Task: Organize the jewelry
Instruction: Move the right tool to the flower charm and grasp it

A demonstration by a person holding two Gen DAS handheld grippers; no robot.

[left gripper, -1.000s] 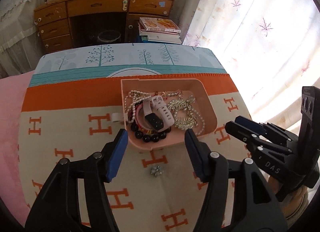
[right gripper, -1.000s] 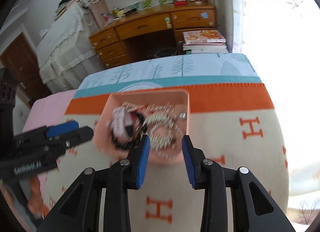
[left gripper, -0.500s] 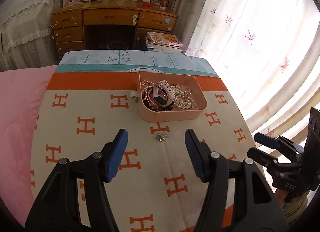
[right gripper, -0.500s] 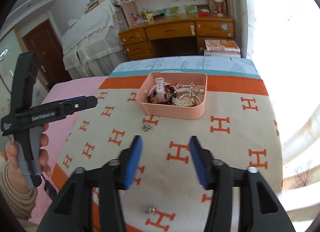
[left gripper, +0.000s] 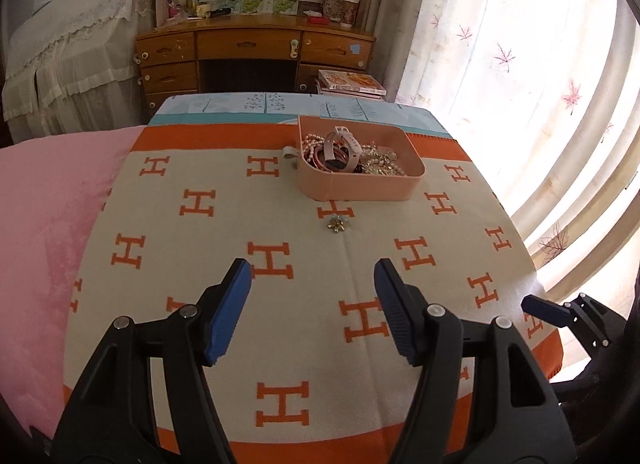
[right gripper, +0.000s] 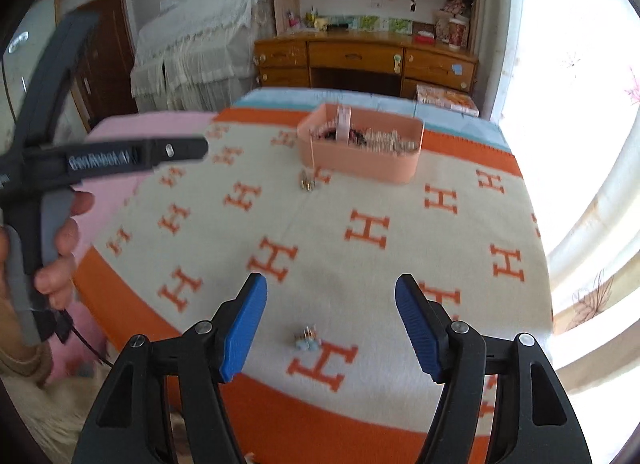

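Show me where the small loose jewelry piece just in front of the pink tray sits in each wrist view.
Left wrist: the loose piece lies centre frame on the blanket, just below the pink tray.
Right wrist: the loose piece sits upper centre, blurred, by the pink tray's near left corner; a second piece lies lower down.
Shared landmark: the pink tray.

Brooch (left gripper: 338, 223) before tray (left gripper: 360, 187) — on blanket (left gripper: 200, 248)

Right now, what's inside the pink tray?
The pink tray holds a pale pink watch, pearl strands, red bangles and a gold chain tangle. Its near wall and the pile hide the tray floor.
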